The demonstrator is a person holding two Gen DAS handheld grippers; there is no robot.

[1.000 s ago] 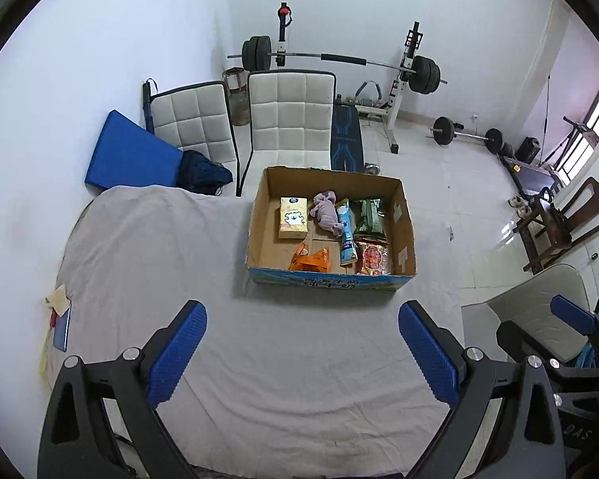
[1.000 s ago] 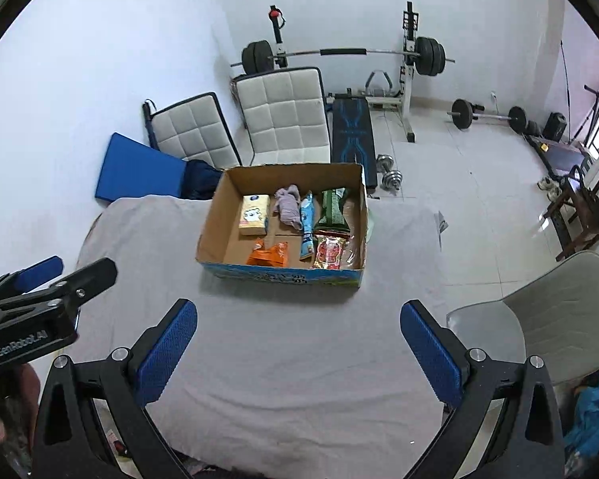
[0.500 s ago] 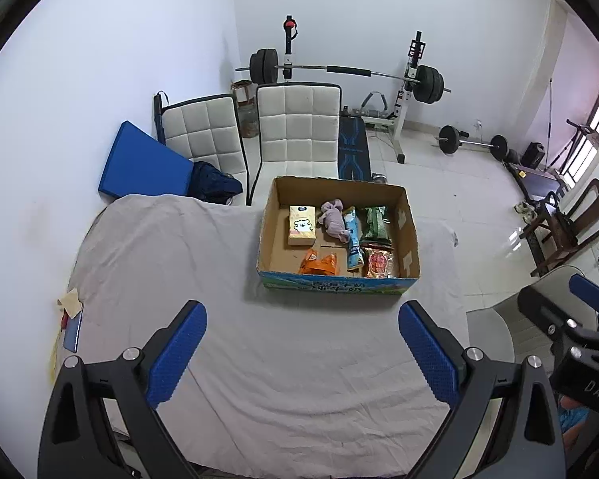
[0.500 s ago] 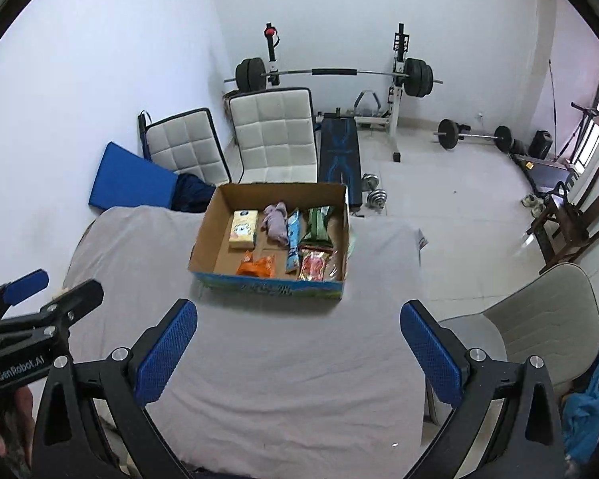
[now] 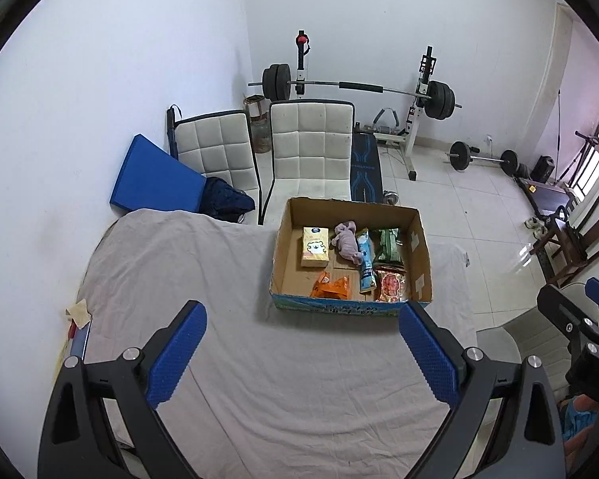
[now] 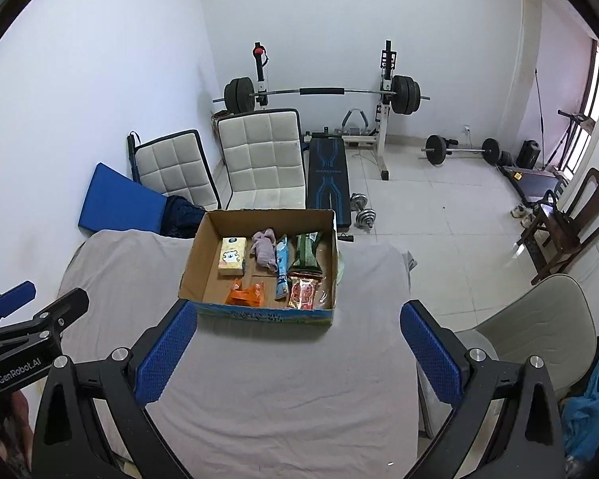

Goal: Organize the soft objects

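Left gripper (image 5: 301,353): held high above the surface, tilted down, jaws wide, nothing between them. Right gripper (image 6: 297,351): same pose, jaws wide, empty; it sits right of the left one.

Surface (image 5: 307,391): covered in a grey cloth, wrinkled. Two white padded chairs (image 5: 309,151) stand behind it, a blue mat (image 5: 151,179) leans on the wall, a barbell rack (image 6: 323,92) stands at the far wall. Floor is white tile.

Cardboard box (image 5: 421,251): open, on the far part of the surface, well ahead of both jaws. Inside: tissue pack (image 5: 314,246), pink plush toy (image 5: 347,241), blue pouch (image 5: 366,265), green packet (image 5: 388,244), red packet (image 5: 391,285), orange packet (image 5: 331,286).
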